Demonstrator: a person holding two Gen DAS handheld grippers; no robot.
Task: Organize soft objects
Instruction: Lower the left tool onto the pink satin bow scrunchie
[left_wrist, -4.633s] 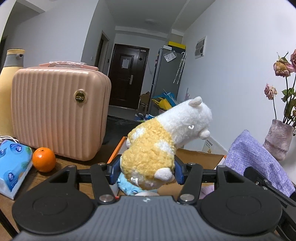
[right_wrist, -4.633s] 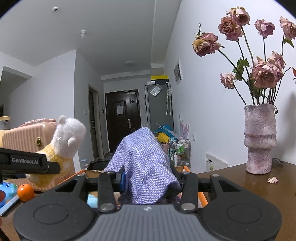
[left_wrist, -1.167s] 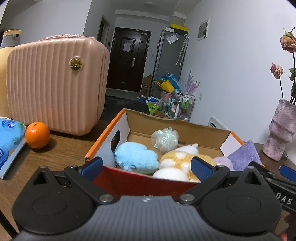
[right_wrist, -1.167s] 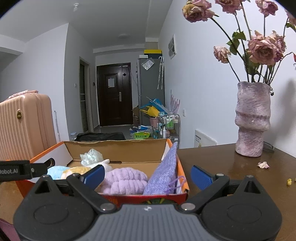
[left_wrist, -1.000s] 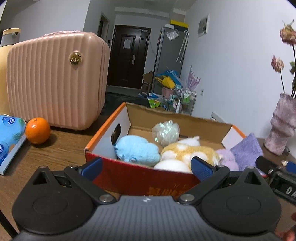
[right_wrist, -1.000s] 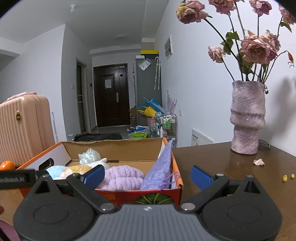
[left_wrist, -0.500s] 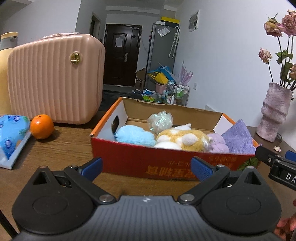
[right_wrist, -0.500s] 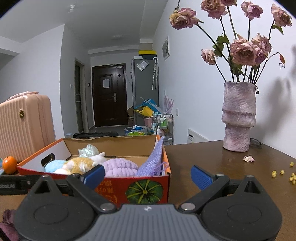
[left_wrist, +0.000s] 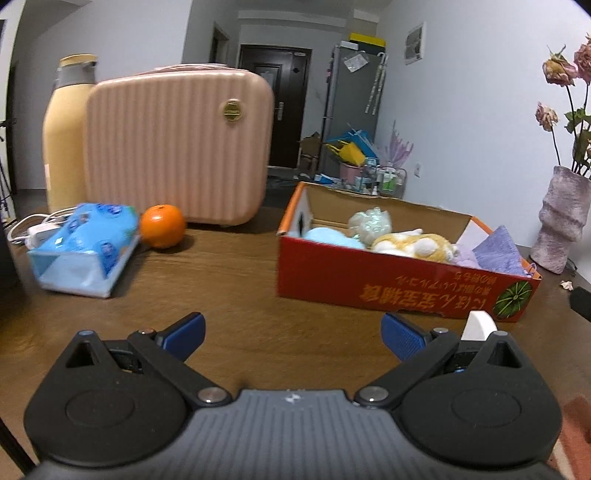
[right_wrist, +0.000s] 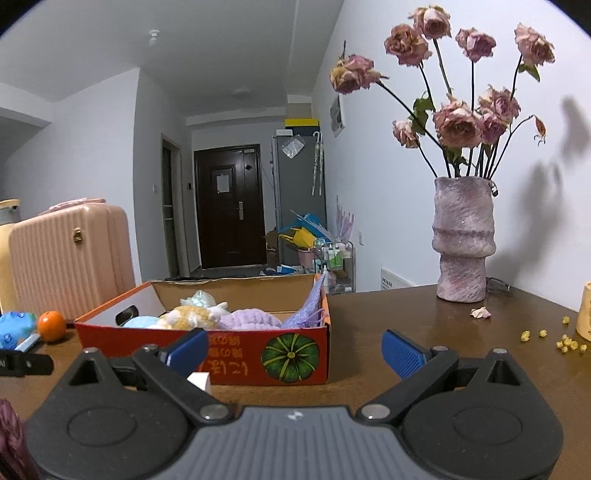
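- My left gripper (left_wrist: 291, 334) is spread wide with nothing between its blue pads (left_wrist: 184, 330); it sits low over the wooden table (left_wrist: 229, 280), well short of the box.
- My right gripper (right_wrist: 291, 349) is likewise spread and empty, facing the near wall of the box.
- The red cardboard box (left_wrist: 402, 280) stands on the table, pumpkin print (right_wrist: 290, 356) on its front.
- Inside the box: a blue plush (left_wrist: 330, 236) at the left end, a crinkly pale bundle (left_wrist: 369, 221) behind it, the yellow-and-white plush animal (left_wrist: 410, 243) lying on its side in the middle, a lilac fluffy item (right_wrist: 251, 319), and the purple knitted cloth (left_wrist: 496, 251) leaning against the right end wall.
- Left of the box: an orange (left_wrist: 162, 226), a blue tissue pack (left_wrist: 83, 249), a pink ribbed suitcase (left_wrist: 177, 147), and a yellow bottle (left_wrist: 62, 133) behind it.
- Right of the box: a vase of dried roses (right_wrist: 463, 240), with a fallen petal (right_wrist: 480, 312) just beside it.
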